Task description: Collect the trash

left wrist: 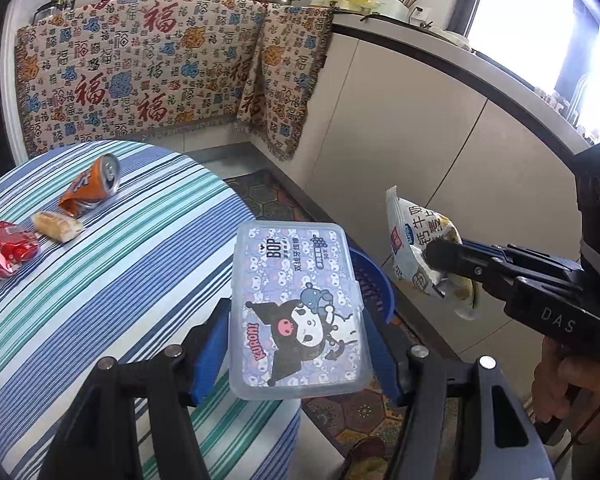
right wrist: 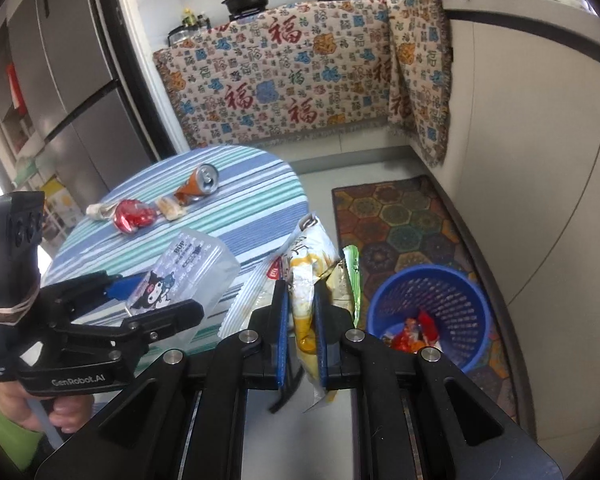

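Both handheld grippers are chunky black plastic with blue pads on the fingers and shiny round silver bolts at the linkages. The left gripper (right wrist: 172,292) says "GenRobot.AI" in white and has a rubber band around its camera block. Green sleeve (right wrist: 0,420) on that arm. The right gripper (left wrist: 440,258) reads "DAS".

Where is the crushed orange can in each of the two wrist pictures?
Left wrist view: the orange can lies upper left, on the striped tablecloth.
Right wrist view: the can lies left of centre, at the far side of the same cloth.
Shared landmark: the crushed red can nearby.
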Motion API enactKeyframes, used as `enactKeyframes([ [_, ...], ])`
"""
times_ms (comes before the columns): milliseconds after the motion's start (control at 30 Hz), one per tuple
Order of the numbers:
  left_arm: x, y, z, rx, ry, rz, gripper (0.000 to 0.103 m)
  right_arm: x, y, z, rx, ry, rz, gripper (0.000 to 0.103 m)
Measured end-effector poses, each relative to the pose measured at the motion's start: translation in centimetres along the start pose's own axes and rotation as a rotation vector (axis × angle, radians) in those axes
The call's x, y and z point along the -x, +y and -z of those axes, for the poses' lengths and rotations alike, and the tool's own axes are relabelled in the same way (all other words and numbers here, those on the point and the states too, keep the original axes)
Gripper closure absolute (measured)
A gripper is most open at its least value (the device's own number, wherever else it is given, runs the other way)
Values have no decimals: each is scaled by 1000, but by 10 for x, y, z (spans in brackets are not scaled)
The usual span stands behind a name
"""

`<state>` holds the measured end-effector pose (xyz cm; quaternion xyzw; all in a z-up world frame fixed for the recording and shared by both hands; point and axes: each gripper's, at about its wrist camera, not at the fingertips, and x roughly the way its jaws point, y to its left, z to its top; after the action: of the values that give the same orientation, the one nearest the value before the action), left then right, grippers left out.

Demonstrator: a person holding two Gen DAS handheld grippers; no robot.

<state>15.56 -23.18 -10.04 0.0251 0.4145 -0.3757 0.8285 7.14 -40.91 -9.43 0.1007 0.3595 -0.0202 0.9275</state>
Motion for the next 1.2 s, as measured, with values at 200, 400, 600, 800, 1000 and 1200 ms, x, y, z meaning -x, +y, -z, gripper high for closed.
enactKeyframes([
  [200,-18,-29,-17,-32,15,15,39,13,-39,-6,-54,-46,62,93],
  [400,-57,-50,-33,-34,52,29,39,4,-86,-10,-126,-51,99,93],
  [600,-105,-76,-40,-51,91,35,39,-19,-129,-3,-205,-47,111,92],
  [800,-155,-91,-43,-72,127,34,39,-39,-156,5,-259,-28,109,93],
  [1000,-187,-96,-48,-86,151,34,39,-52,-179,6,-306,-31,116,92],
  [1200,-215,-94,-50,-83,167,33,39,-66,-197,4,-349,-31,120,92],
])
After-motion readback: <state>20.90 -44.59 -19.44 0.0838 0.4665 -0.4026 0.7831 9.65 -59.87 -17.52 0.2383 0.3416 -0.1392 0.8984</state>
